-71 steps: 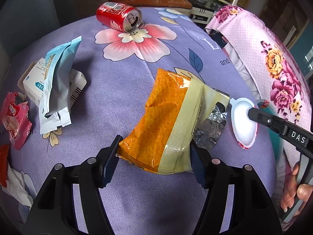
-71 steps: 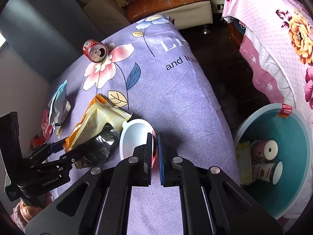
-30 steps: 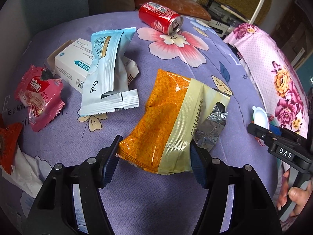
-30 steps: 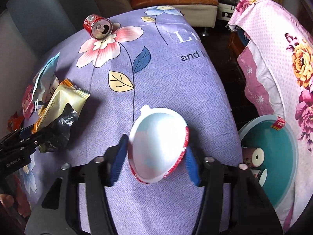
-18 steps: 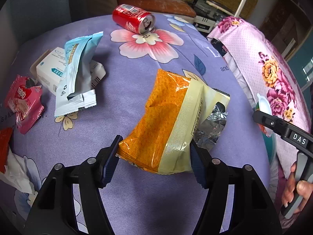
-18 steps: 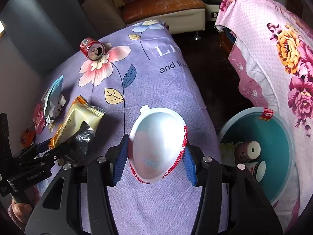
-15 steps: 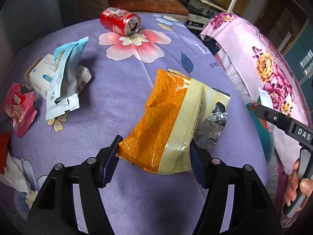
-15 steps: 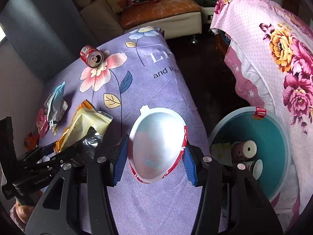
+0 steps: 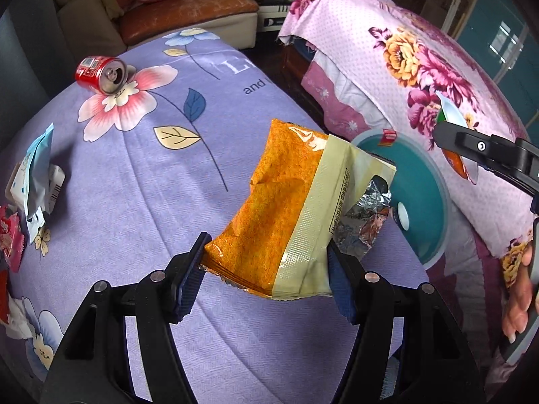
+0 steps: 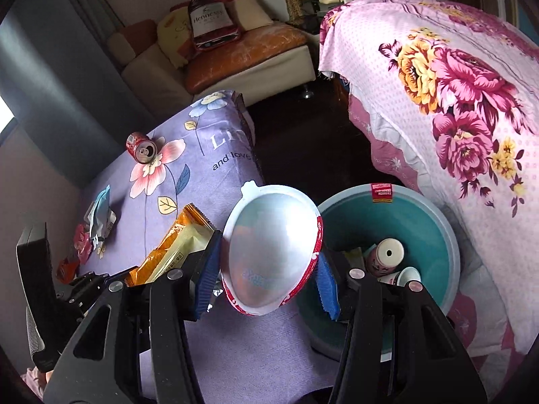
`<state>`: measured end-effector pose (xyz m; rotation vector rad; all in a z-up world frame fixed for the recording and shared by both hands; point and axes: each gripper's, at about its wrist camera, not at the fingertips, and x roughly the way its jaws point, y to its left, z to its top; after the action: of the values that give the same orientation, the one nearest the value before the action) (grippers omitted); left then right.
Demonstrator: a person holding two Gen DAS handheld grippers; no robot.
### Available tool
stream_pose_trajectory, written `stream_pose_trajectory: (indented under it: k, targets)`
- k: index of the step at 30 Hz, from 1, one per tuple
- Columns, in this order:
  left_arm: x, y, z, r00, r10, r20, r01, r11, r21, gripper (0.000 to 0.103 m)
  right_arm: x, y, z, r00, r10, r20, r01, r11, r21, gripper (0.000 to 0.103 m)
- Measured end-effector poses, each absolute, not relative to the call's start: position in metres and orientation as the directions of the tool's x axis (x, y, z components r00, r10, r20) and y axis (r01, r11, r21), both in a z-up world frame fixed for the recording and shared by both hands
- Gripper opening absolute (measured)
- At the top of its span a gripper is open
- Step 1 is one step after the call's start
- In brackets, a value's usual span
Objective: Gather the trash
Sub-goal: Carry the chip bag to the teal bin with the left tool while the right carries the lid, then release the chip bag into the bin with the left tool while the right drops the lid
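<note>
My left gripper (image 9: 266,284) is shut on an orange and cream snack bag (image 9: 279,212) and holds it above the table's right edge, near the teal trash bin (image 9: 427,198). The bag also shows in the right wrist view (image 10: 171,252). My right gripper (image 10: 267,279) is shut on a white foil lid with a red rim (image 10: 273,249), held just left of the teal bin (image 10: 421,235). The bin holds cups and wrappers. A red soda can (image 9: 101,74) lies on its side at the table's far end.
The table has a purple flowered cloth (image 9: 134,185). A light blue wrapper and white box (image 9: 37,171), a pink wrapper (image 9: 10,235) and crumpled tissue (image 9: 13,316) lie at its left. A pink flowered cover (image 10: 454,101) drapes furniture right of the bin. A sofa (image 10: 235,57) stands beyond.
Both grippers have moved right toward the bin with their loads. The bin now sits right beside the bag and the lid. The table's trash has slid to the left of view.
</note>
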<state>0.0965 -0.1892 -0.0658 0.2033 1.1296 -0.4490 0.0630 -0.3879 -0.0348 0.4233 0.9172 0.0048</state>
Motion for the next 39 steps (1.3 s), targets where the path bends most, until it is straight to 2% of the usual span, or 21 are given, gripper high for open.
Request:
stream_pose_trajectory:
  k: [14, 26, 29, 33, 35, 39]
  targets:
    - [0.071, -0.278, -0.074, 0.305, -0.235, -0.923, 0.59, 0.808, -0.011, 0.067, 0.019, -0.458, -0.051, 0.63, 0.124, -0.767, 0.29, 0.879, 0.38, 0.049]
    - [0.067, -0.31, -0.087, 0.261, -0.228, -0.938, 0.633, 0.774, -0.012, 0.069, 0.014, -0.47, -0.06, 0.621, 0.11, -0.776, 0.313, 0.873, 0.374, 0.049]
    - [0.071, -0.31, -0.091, 0.246, -0.223, -0.943, 0.625, 0.781, -0.021, 0.078, 0.015, -0.472, -0.063, 0.612, 0.107, -0.783, 0.322, 0.871, 0.37, 0.049]
    - [0.074, -0.306, -0.091, 0.254, -0.215, -0.943, 0.611, 0.791, -0.016, 0.083, 0.017, -0.47, -0.067, 0.602, 0.11, -0.791, 0.325, 0.871, 0.368, 0.049]
    - [0.076, -0.303, -0.09, 0.254, -0.213, -0.944, 0.6, 0.8, -0.019, 0.089, 0.02, -0.468, -0.069, 0.597, 0.112, -0.794, 0.322, 0.873, 0.366, 0.049]
    - [0.081, -0.292, -0.084, 0.258, -0.239, -0.936, 0.572, 0.818, -0.051, 0.09, 0.025, -0.463, -0.07, 0.589, 0.117, -0.8, 0.313, 0.879, 0.359, 0.049]
